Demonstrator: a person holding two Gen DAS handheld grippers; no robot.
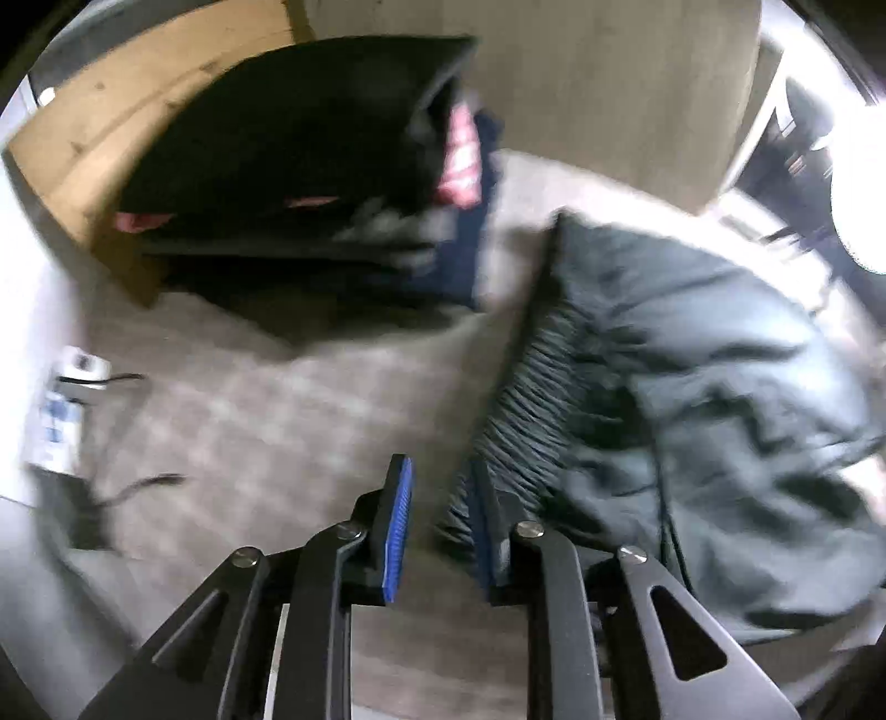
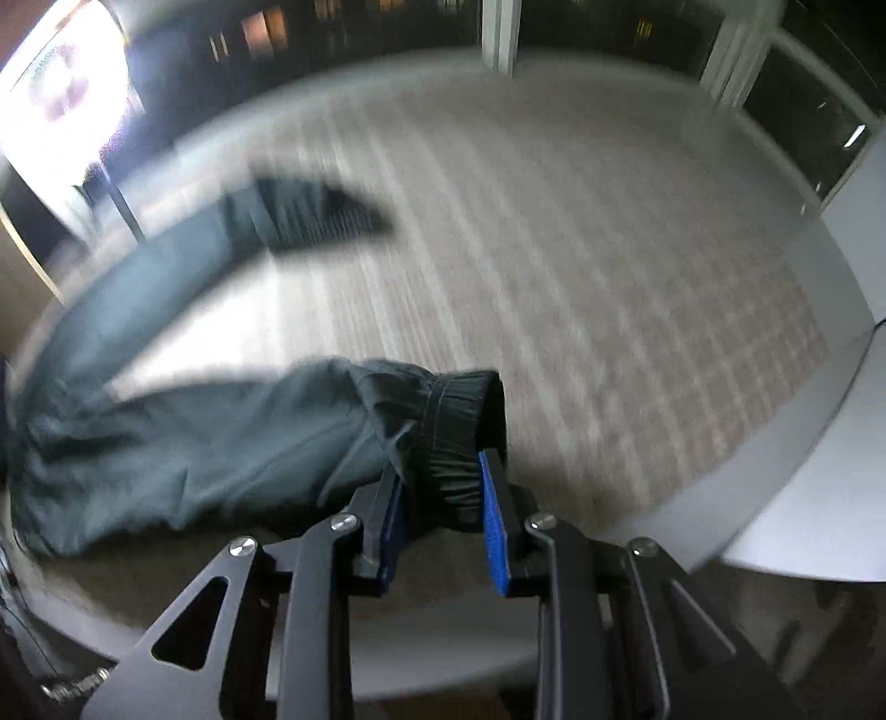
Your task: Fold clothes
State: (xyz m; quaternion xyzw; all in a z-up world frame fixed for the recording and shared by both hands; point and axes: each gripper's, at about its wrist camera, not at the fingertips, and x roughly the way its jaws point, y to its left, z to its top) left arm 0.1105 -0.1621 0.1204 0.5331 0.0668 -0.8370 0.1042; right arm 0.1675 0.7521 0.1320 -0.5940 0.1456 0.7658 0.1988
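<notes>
Grey checked surface (image 2: 554,249) by dark windows (image 2: 609,27). Right claw (image 2: 440,498) pinches the trousers (image 2: 194,443) cuff, near; left claw (image 1: 437,520), narrowly parted, empty beside their waistband (image 1: 531,387). Only the left view shows folded clothes (image 1: 288,166), far left.

Trousers (image 1: 720,387) spread on table (image 1: 277,399). Stack of folded clothes (image 1: 310,183) beyond trousers, far left. Cardboard box (image 1: 111,138) behind stack.
</notes>
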